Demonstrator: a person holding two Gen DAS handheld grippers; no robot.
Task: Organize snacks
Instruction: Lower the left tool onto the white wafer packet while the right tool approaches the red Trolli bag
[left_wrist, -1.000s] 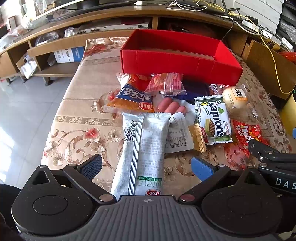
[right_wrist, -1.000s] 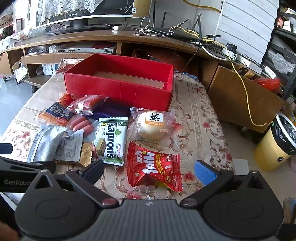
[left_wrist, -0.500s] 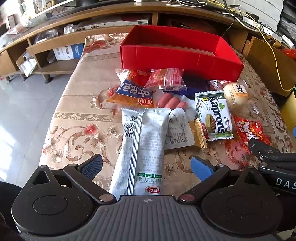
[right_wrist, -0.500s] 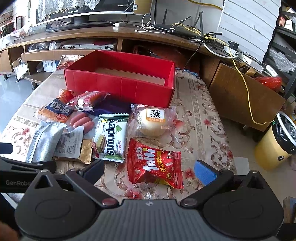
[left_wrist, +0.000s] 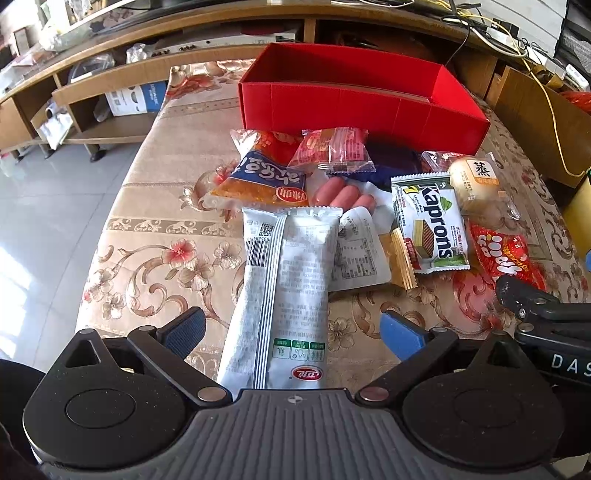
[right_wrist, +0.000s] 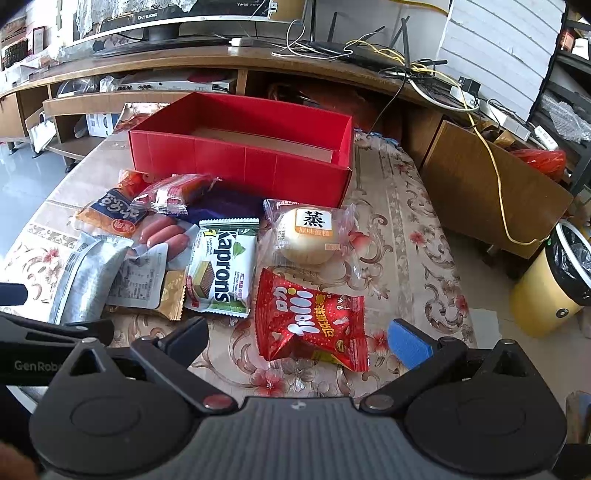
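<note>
Snacks lie scattered on the floral tablecloth (right_wrist: 402, 236) ahead of both tongs, in front of the empty red box (right_wrist: 240, 157). Left gripper (left_wrist: 291, 330) stands wide apart, straddling the near end of the long silver packet (left_wrist: 286, 295). Right gripper (right_wrist: 299, 339) is likewise spread, with the red Mylikes bag (right_wrist: 312, 319) between its fingers, untouched.
</note>
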